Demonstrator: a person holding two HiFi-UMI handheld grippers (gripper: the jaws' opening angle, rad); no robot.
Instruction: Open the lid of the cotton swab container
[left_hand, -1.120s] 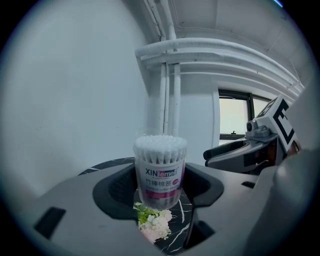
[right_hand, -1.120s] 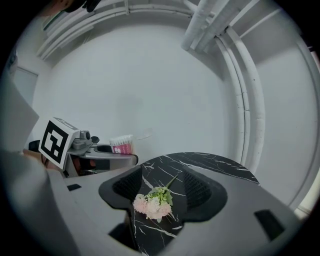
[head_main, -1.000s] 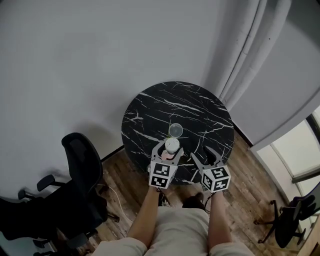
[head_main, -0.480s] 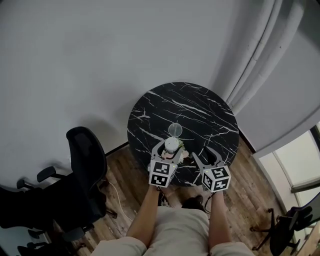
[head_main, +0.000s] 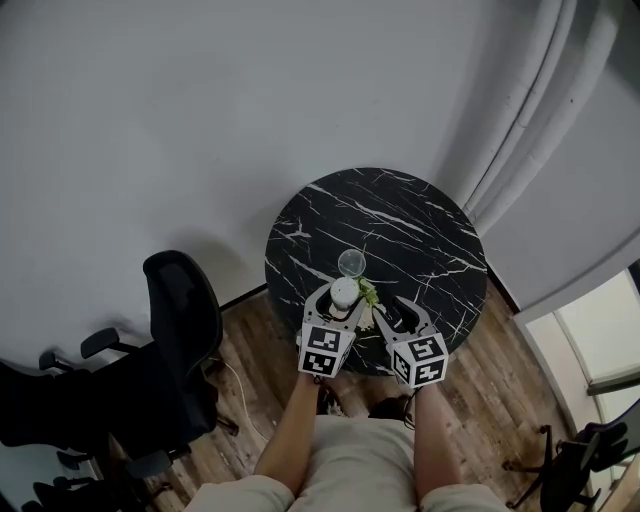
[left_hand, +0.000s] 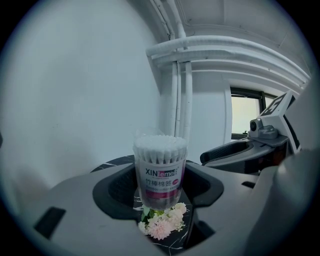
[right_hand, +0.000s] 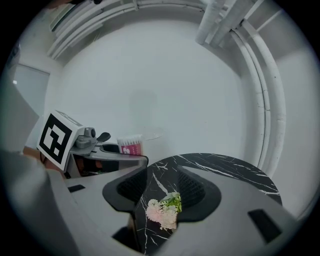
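Head view looks steeply down on a round black desk (head_main: 400, 220) with white marble veining, standing on a wooden plank floor (head_main: 500, 390) beside a black office chair (head_main: 180, 310). You hold both tools over the desk's near edge, side by side.

Your left tool (head_main: 341, 300) pinches the clear cylindrical cotton swab container (left_hand: 160, 172) with its pink-and-white label. The dark pads press on both of its sides and it stands upright between them, white swab tips packed at the top. I cannot tell whether its base rests on the desk. A clear round disc that looks like a lid (head_main: 351, 262) lies on the desk just beyond the container, apart from it.

Your right tool (right_hand: 166, 182) has its jaws spread, though they have just been closing. Between them a small sprig of pale pink flowers with green leaves (right_hand: 164, 210) lies on the desk, with a gap to the pad on either side. In the head view the same sprig sits just right of the container. In the left gripper view it shows below the container's base.

The right gripper view catches the left tool at its left edge with the container's pink label showing. The left gripper view shows the right tool close on its right.
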